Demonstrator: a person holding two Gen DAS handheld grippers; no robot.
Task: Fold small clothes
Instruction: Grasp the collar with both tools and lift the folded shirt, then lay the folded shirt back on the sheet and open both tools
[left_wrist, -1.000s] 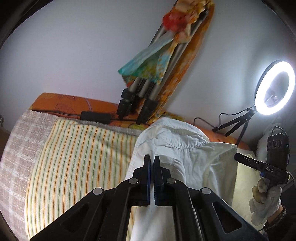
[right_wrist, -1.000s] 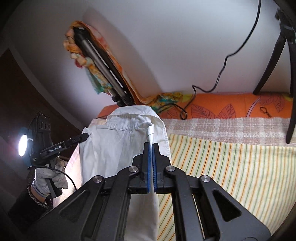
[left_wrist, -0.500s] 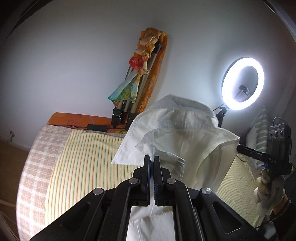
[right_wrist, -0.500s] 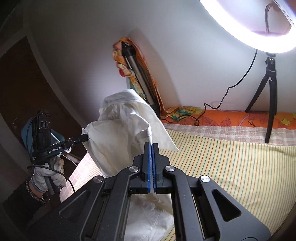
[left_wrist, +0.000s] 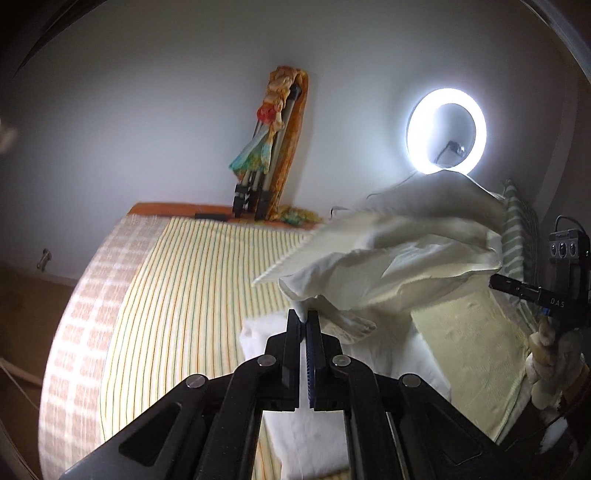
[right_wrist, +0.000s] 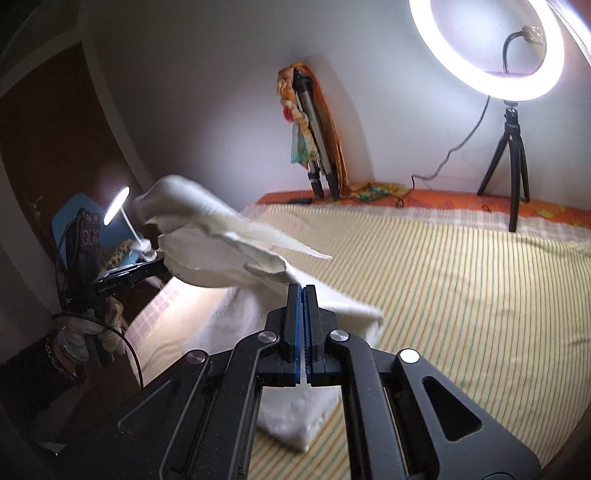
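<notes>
Gripping one white shirt (left_wrist: 399, 258): two grippers, left gripper (left_wrist: 307, 317) and right gripper (right_wrist: 302, 293).

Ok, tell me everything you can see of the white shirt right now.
The white shirt is a thin, creased, cotton-looking garment with its collar end lifted, billowing and blurred. Both grippers' jaws are shut on its edge: left gripper, right gripper. Its lower part drapes onto the striped bedsheet.
</notes>
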